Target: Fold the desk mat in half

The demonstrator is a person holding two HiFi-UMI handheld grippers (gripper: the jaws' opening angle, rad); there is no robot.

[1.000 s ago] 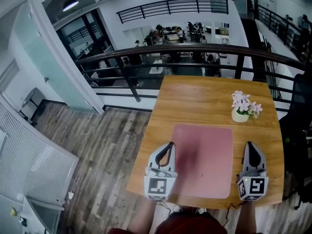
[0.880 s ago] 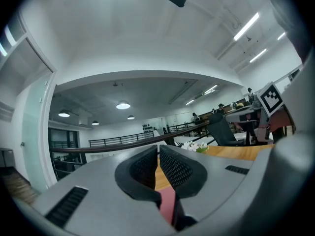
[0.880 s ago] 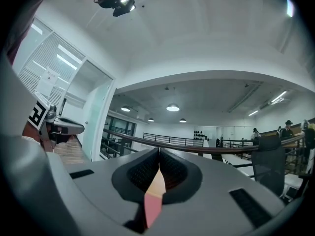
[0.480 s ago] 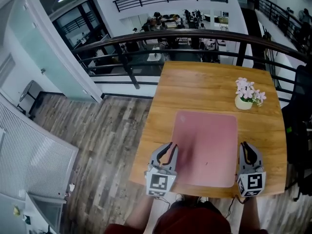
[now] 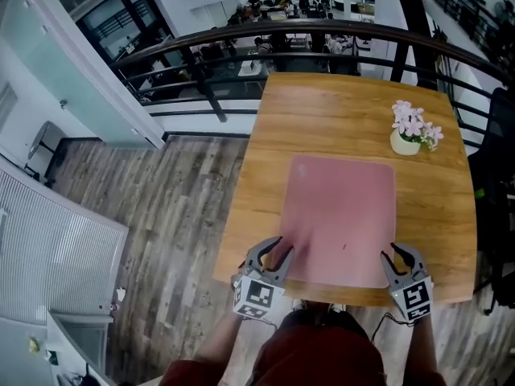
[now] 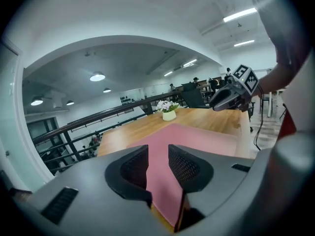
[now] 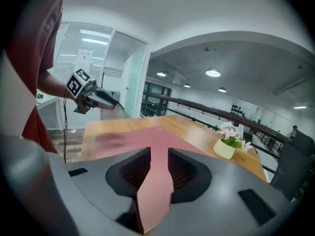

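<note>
A pink desk mat (image 5: 342, 215) lies flat on the wooden table (image 5: 322, 119). At the mat's near left corner is my left gripper (image 5: 273, 252). At its near right corner is my right gripper (image 5: 396, 256). Both pairs of jaws have just been opening. In the left gripper view the left gripper (image 6: 158, 163) stands open, and the mat (image 6: 197, 136) shows in the gap with the pads off it. In the right gripper view the right gripper (image 7: 158, 163) is likewise open over the mat (image 7: 147, 141), with nothing pressed between its pads.
A small pot of pink flowers (image 5: 409, 135) stands on the table beyond the mat's far right corner. A dark railing (image 5: 322, 30) runs past the table's far edge. A dark chair (image 5: 495, 183) is at the right. The wooden floor (image 5: 177, 215) lies to the left.
Both grippers have come down and back toward the table's near edge, to the mat's near corners. Their jaws, shut before, now stand apart.
</note>
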